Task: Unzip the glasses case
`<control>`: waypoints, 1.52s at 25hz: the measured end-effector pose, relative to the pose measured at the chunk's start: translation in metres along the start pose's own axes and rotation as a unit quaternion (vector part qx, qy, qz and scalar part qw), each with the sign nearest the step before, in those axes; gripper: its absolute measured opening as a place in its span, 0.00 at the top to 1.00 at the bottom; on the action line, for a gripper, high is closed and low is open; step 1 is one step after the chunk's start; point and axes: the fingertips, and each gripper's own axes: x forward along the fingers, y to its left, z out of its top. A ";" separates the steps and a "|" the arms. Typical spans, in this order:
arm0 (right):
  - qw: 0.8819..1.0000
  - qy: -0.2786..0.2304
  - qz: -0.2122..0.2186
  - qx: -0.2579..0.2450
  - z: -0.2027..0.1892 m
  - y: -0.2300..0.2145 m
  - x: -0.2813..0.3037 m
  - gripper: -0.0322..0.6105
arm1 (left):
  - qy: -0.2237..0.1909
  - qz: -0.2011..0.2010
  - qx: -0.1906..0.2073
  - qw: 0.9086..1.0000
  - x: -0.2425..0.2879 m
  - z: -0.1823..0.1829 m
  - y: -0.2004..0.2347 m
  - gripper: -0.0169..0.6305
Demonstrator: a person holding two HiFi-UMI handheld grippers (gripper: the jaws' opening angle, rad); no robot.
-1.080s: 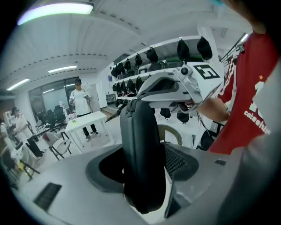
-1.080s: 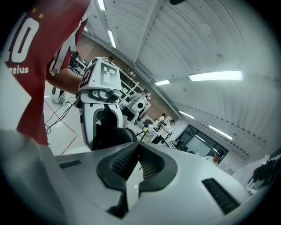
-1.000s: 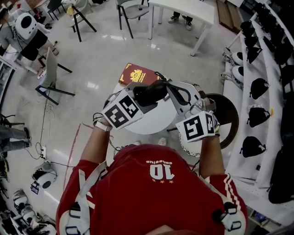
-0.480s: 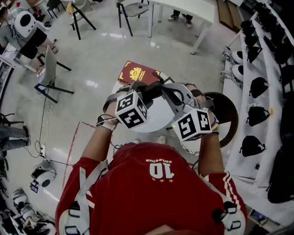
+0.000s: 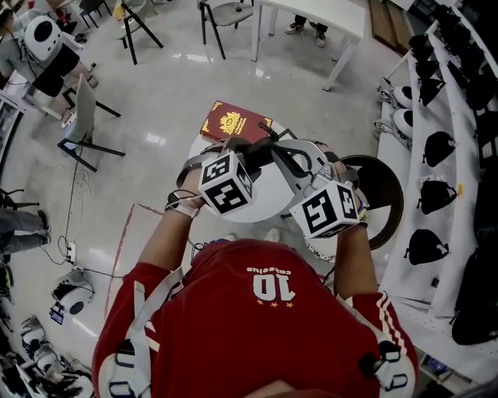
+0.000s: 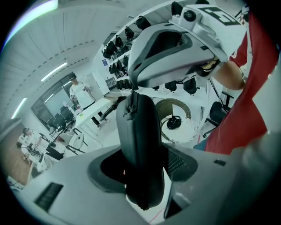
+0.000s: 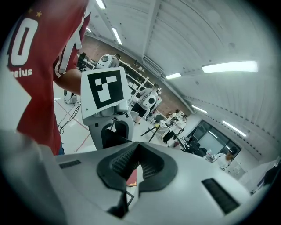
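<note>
The black glasses case point(image 5: 253, 152) hangs above the round white table point(image 5: 261, 204), clamped in my left gripper point(image 5: 247, 159). In the left gripper view the case point(image 6: 140, 145) stands on edge between the jaws of the left gripper point(image 6: 142, 172), with its zip seam running up the middle. My right gripper point(image 5: 274, 149) reaches in from the right, and its tips point(image 6: 131, 94) meet the zip at the case's top end. In the right gripper view the pads of the right gripper point(image 7: 137, 174) stand almost together with a thin black zip pull point(image 7: 119, 203) between them.
A red book point(image 5: 233, 124) lies at the table's far edge. A dark round stool point(image 5: 383, 194) stands right of the table. Shelves with black headsets point(image 5: 436, 148) line the right side. Chairs and a white table point(image 5: 311, 19) stand farther off.
My left gripper has sunk and turned, bringing the case closer to the right gripper. The right gripper has barely shifted and stays at the case's top end.
</note>
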 end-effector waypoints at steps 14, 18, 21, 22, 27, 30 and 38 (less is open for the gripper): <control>0.993 -0.043 -0.015 0.113 -0.005 -0.013 0.001 0.92 | -0.100 -0.115 -0.156 0.976 0.013 -0.013 -0.010 0.60; 0.989 -0.048 -0.022 0.135 -0.014 -0.017 -0.004 0.92 | -0.151 -0.155 -0.258 0.942 0.020 -0.024 -0.003 0.59; 0.988 -0.047 -0.028 0.146 -0.018 -0.016 -0.004 0.92 | -0.185 -0.183 -0.331 0.907 0.030 -0.034 0.004 0.58; 0.987 -0.045 -0.029 0.150 -0.021 -0.015 -0.003 0.92 | -0.192 -0.191 -0.352 0.896 0.034 -0.039 0.005 0.58; 0.983 -0.036 -0.033 0.175 -0.034 -0.003 -0.003 0.92 | -0.202 -0.221 -0.442 0.846 0.060 -0.064 0.007 0.58; 0.982 -0.027 -0.029 0.185 -0.041 0.009 -0.003 0.92 | -0.172 -0.226 -0.465 0.838 0.088 -0.086 0.001 0.57; 0.974 0.010 -0.021 0.227 -0.068 0.043 -0.006 0.92 | -0.105 -0.243 -0.544 0.796 0.168 -0.144 -0.016 0.57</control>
